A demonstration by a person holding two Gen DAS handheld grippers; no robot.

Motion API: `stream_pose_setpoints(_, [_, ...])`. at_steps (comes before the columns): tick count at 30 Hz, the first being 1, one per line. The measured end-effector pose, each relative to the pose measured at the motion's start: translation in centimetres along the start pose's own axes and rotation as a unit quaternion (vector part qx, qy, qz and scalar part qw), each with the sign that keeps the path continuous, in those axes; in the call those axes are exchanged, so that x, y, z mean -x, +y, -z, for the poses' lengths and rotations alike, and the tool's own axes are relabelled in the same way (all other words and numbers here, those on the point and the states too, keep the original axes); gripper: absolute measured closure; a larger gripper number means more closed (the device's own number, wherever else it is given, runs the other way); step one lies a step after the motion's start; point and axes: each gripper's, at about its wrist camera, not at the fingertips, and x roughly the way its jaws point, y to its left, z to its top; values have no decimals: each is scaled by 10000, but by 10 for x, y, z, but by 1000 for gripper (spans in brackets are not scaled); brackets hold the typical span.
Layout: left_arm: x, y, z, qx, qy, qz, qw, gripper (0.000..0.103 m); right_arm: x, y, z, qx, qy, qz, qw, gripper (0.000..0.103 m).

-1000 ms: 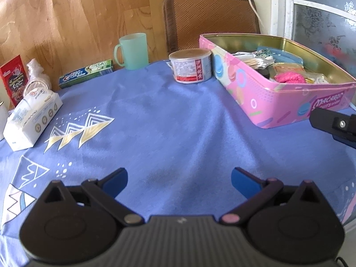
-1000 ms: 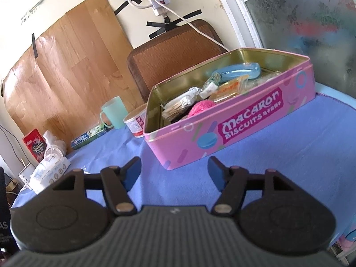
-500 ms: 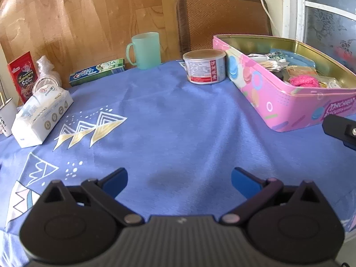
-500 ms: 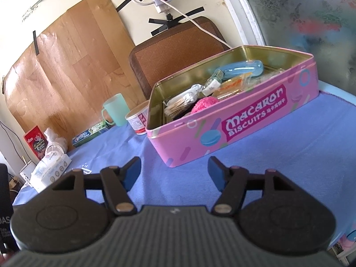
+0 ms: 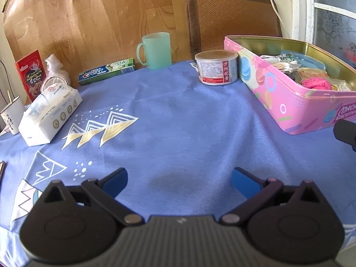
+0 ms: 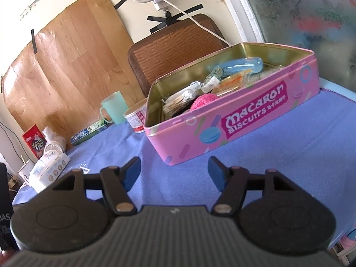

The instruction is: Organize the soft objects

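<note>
**Two claws wide and empty over the blue cloth; soft items sit in the pink tin**

Two claws in view, one per wrist camera. Left claw (image 5: 179,181): jaws spread wide, nothing between them, angled down over a bare patch of the blue tablecloth (image 5: 178,115). Right claw (image 6: 174,173): jaws also spread wide and empty, pointing toward the long side of the pink tin (image 6: 233,124), not touching it. A dark part of the right claw shows at the right edge of the left view.

The tin is open and stands on the tabletop at the right. Inside: a pink fuzzy ball (image 6: 204,100) near the front wall, a light blue tube-shaped item (image 6: 242,65) toward the back, a bundle of cotton swabs (image 6: 175,102) and several small wrapped packets. Exact contents under these cannot be made out.

Just beside the tin's left end stands a short can with a red and white label (image 5: 217,66). Behind it, a mint green mug (image 5: 156,50), upright, handle to the left. Left of the mug lies a toothpaste box (image 5: 106,71). Further left, a white tissue pack (image 5: 47,113) lies on the cloth, with a red snack packet (image 5: 31,74) standing behind it and a white cup (image 5: 12,115) at the edge.

A brown chair back (image 5: 231,17) stands behind the tabletop.
</note>
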Motion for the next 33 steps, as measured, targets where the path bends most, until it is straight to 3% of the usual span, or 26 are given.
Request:
stream_pose_setpoints(9, [3,1,1,-77,-156,-138,9998,0,-1,-1,0,-16,16,0,10000,34])
stream_pose_setpoints(33, [5,-9,4,-238,-107,31,9997,0,0,-4,1,-42,-10,6,10000,34])
